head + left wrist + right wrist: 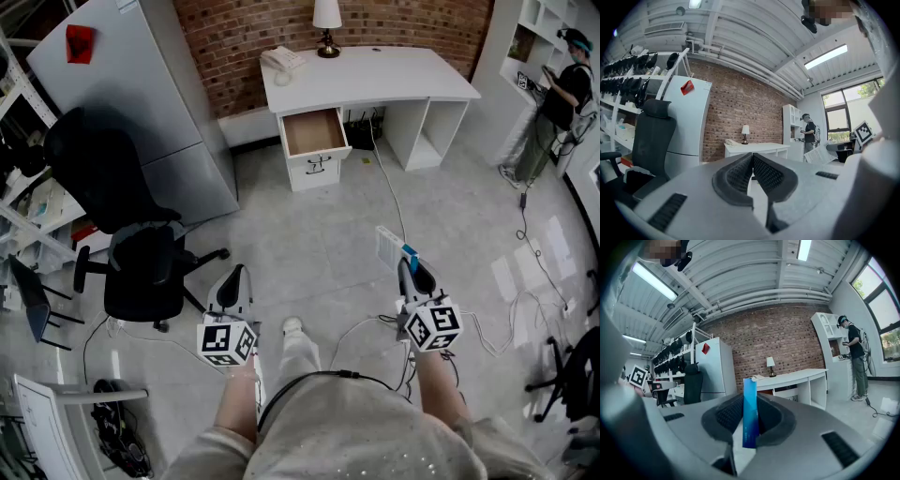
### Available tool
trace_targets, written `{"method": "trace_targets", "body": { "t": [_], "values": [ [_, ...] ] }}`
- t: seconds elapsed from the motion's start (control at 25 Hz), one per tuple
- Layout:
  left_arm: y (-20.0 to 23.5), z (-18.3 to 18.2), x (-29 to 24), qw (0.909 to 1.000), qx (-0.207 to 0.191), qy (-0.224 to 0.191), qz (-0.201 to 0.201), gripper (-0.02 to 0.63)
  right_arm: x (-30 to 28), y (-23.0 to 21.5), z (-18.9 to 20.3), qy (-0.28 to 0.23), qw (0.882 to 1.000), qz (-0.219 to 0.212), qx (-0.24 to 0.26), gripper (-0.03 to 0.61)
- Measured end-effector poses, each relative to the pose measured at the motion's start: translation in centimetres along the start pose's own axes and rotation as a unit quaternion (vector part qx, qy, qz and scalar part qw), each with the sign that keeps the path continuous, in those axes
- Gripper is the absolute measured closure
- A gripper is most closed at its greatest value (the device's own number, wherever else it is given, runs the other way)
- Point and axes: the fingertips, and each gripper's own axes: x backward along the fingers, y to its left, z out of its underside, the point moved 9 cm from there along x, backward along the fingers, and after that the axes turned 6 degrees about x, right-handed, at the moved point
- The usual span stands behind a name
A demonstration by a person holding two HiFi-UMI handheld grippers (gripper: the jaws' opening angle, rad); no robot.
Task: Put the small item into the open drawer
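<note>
- The small item (750, 414), a thin flat box with a blue edge, was pinched upright between the pads of the right claw (751, 405). Its upper end was left standing clear above the tips. The grip seemed chosen so that the box could be carried without slipping and released end-first.
- The item was thus held in the air at about 1 o'clock from the person, above the floor (309, 239). It was well apart from the open drawer (315, 131), which was seen at 12 o'clock, pulled out from under the white surface (403, 80) and apparently bare inside.
- The right claw was held out ahead of the body on an extended forearm, with its jaws aimed roughly at the surface.
- The left claw (236, 279) was pressed together on nothing. It was held at about 11 o'clock beside the body, probably just to be kept out of the way, since no second grip seemed needed.
- The task was judged to be at the carrying stage, as the drawer had not yet been reached.
- A cable (389, 192) was seen trailing across the floor toward 12 o'clock, and it could be caught underfoot.
</note>
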Motion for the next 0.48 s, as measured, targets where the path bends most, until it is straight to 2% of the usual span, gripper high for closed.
{"method": "trace_targets", "body": {
  "t": [0.48],
  "values": [
    [4.1, -0.4, -7.3, 0.9995, -0.001, 0.024, 0.021, 0.607, -7.4, -0.2, -0.2, 0.02, 1.0, 0.019, -0.001, 0.509]
  ]
}}
